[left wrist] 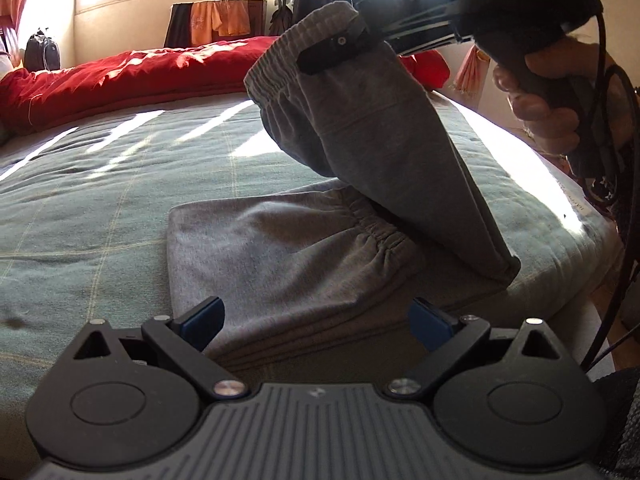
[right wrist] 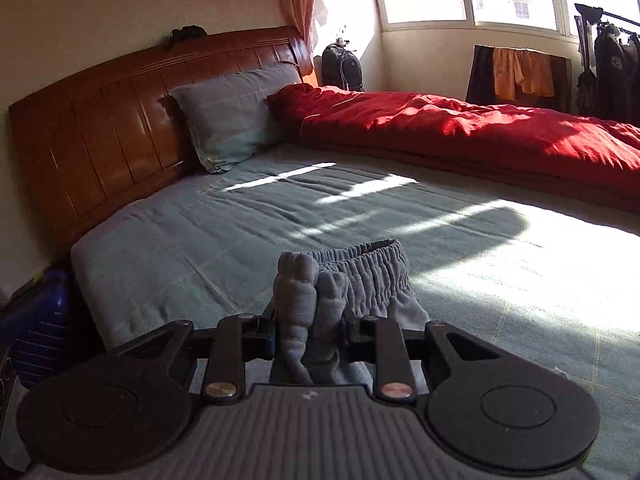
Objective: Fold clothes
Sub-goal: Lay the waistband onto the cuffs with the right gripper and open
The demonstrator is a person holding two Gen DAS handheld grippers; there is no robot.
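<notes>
— Jaws first: the right gripper (right wrist: 306, 338) is clamped on a bunched wad of grey fabric, which belongs to the grey sweatpants (left wrist: 288, 248). In the right wrist view the cloth bulges up between the pads, with the gathered elastic waistband (right wrist: 376, 268) just beyond it.

— And the left gripper (left wrist: 316, 326)?

— Its blue pads stand wide apart with nothing pressed between them. It hangs over the near edge of the sweatpants, close above the stacked folds, but whether it touches the cloth cannot be told.

— So where do the sweatpants lie?

— On the green bedsheet (left wrist: 100, 168), near the corner of the bed. The lower part rests flat in a tidy, squared-off layer. The waistband end is lifted clear of it, hanging as a steep flap from the right gripper, with a person's hand (left wrist: 540, 108) wrapped round that gripper's handle.

— How far along would that be?

— It looks like well into the fold. The legs seem already laid together and doubled, judging by the layered edges at the near side. What seems left is carrying the lifted end across the flat part, setting it down, and smoothing it. No other loose garment is seen waiting on the sheet.

— And farther off?

— A red duvet (right wrist: 460, 136) along the far side, a grey-blue pillow (right wrist: 228, 120) against the wooden headboard (right wrist: 100, 132), then sunlit windows with clothes hanging.
</notes>
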